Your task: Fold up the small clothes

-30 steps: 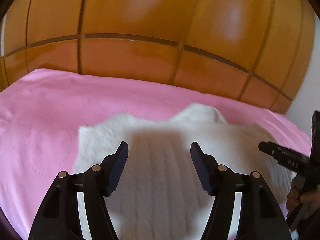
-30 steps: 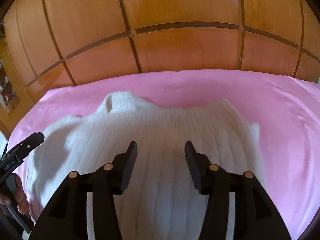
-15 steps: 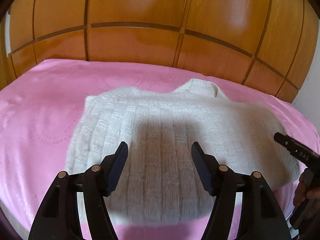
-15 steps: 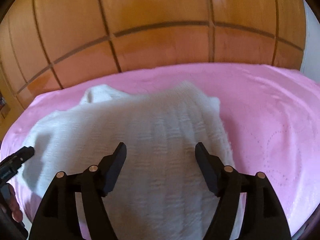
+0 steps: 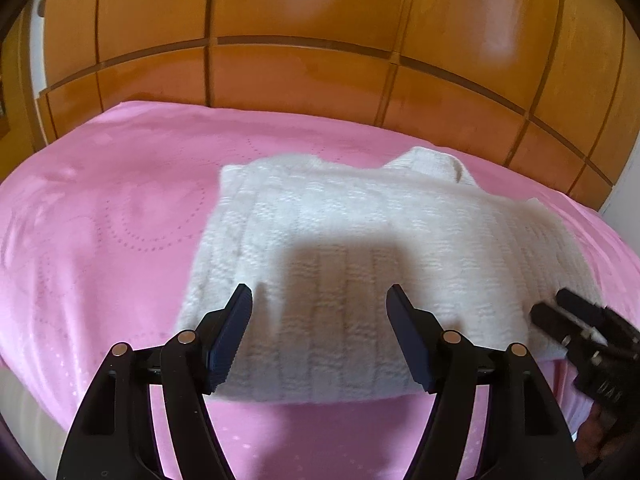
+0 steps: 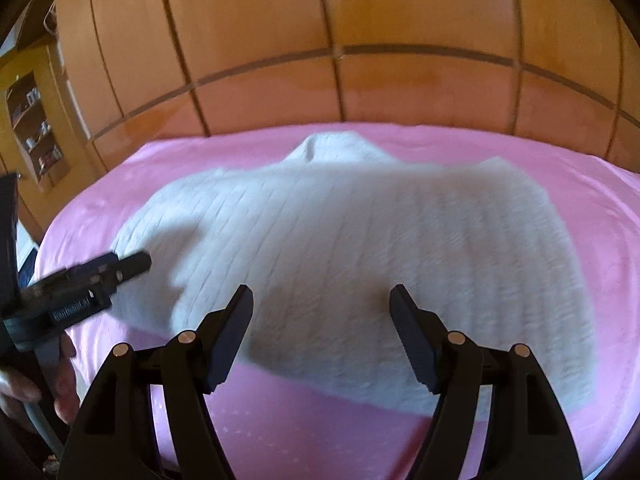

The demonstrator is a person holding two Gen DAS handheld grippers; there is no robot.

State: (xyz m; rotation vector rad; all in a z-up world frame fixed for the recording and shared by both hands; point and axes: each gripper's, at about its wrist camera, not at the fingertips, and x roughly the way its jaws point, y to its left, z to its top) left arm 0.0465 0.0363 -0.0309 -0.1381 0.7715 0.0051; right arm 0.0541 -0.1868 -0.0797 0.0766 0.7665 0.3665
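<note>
A white knitted sweater (image 5: 360,248) lies flat on a pink bed cover (image 5: 112,220), collar at the far side. It also shows in the right wrist view (image 6: 360,248). My left gripper (image 5: 320,332) is open and empty, above the sweater's near hem. My right gripper (image 6: 322,332) is open and empty, above the near hem too. In the left wrist view the right gripper (image 5: 568,316) shows at the sweater's right edge. In the right wrist view the left gripper (image 6: 120,268) shows over the sweater's left edge.
A tall wooden panelled headboard (image 5: 320,60) stands behind the bed. A wooden shelf unit (image 6: 34,128) with small items is at the far left. The bed's near edge (image 5: 24,396) drops off at the lower left.
Both grippers have pulled back toward the near edge of the bed, so the sweater's hem now shows. The right gripper's jaws opened wider. The sweater lies unmoved.
</note>
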